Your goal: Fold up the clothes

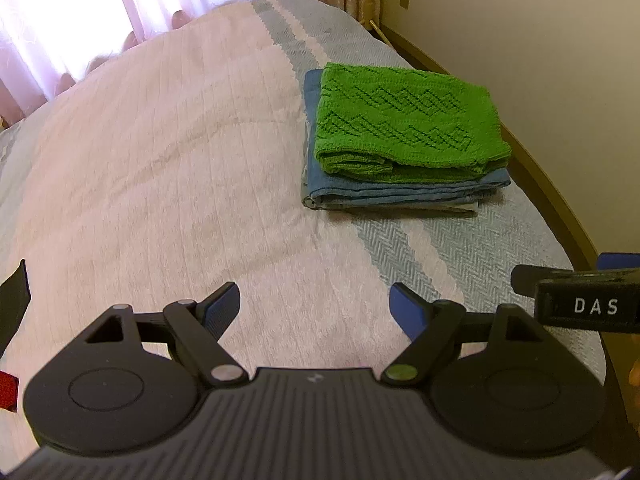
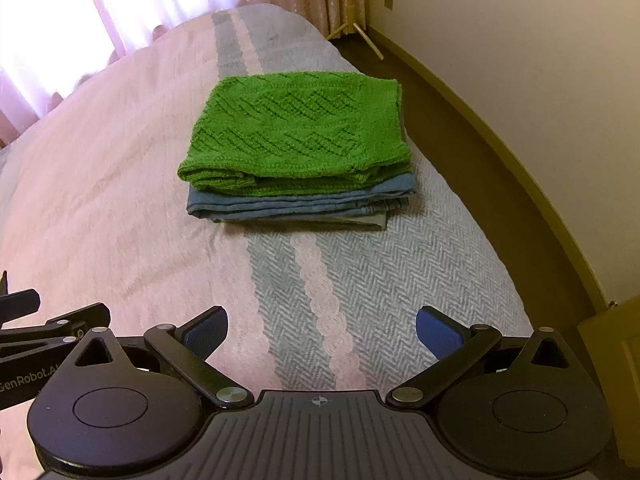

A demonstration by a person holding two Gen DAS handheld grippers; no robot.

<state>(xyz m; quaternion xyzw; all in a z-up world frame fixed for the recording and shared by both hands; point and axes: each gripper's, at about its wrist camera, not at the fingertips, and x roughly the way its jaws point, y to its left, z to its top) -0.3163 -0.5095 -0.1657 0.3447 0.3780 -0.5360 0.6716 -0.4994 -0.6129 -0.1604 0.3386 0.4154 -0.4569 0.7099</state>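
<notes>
A folded green knit sweater lies on top of a folded blue garment on the bed, ahead and to the right in the left wrist view. The sweater and the blue garment sit straight ahead in the right wrist view. My left gripper is open and empty, held above the pink bedspread short of the stack. My right gripper is open and empty, above the bedspread short of the stack. Part of the right gripper shows at the right edge of the left wrist view.
The bed has a pink and grey-blue bedspread with a herringbone strip. A cream wall and dark floor run along the bed's right side. Pink curtains hang behind the bed. A black and red item shows at the left edge.
</notes>
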